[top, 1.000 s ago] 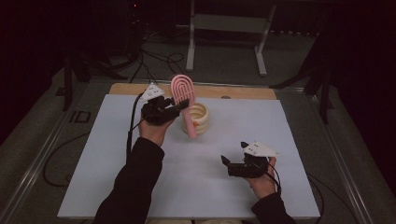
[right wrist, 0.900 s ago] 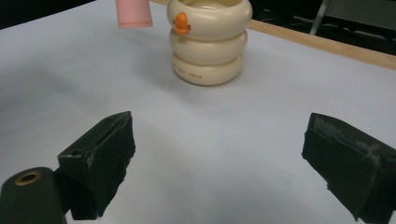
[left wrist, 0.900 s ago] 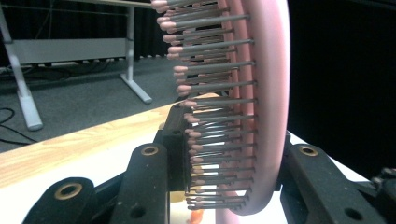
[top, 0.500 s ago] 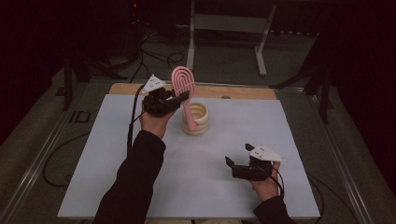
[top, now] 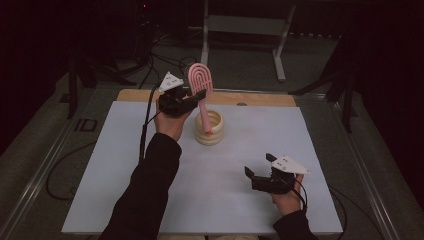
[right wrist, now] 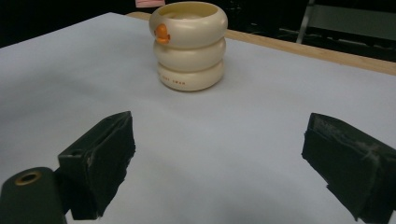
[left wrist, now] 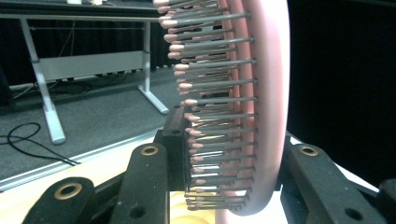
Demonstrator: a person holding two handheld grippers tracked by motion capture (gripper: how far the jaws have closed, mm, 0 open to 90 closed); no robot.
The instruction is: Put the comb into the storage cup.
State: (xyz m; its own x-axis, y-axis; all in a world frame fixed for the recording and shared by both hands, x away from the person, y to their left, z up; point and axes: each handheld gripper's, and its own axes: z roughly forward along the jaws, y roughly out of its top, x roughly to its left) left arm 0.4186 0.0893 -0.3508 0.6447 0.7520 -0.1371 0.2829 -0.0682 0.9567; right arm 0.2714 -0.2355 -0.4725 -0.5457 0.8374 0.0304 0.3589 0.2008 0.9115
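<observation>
Left gripper (top: 197, 95) was clamped on the head of a pink hairbrush (top: 200, 82), jaws pressed against either side of it. In the left gripper view the brush (left wrist: 261, 93) stood between the two black jaws, grey bristles with pink tips pointing toward the left of that view, smooth pink back toward the right. In the high view the brush was upright, slightly tilted, head up above the far part of the table, handle running down into a cream ringed cup (top: 210, 127). Whether the handle end touched the cup's inside could not be told. The cup sat on the white table cover (top: 125, 190), toward its far middle, just beside the left hand (top: 170, 122).

In the right gripper view the cup (right wrist: 189, 44) looked like three stacked rings, with a small orange mark near its rim and tiny lettering on the bottom ring.

Right gripper (top: 252, 177) hovered low over the near right part of the cover, well apart from cup and brush. Its jaws stood wide apart with nothing between them, bare white cover visible between the pads (right wrist: 100, 154) in the right gripper view. Right hand (top: 287, 197) held it from behind.

A wooden strip (top: 260, 99) ran along the far edge of the table.
</observation>
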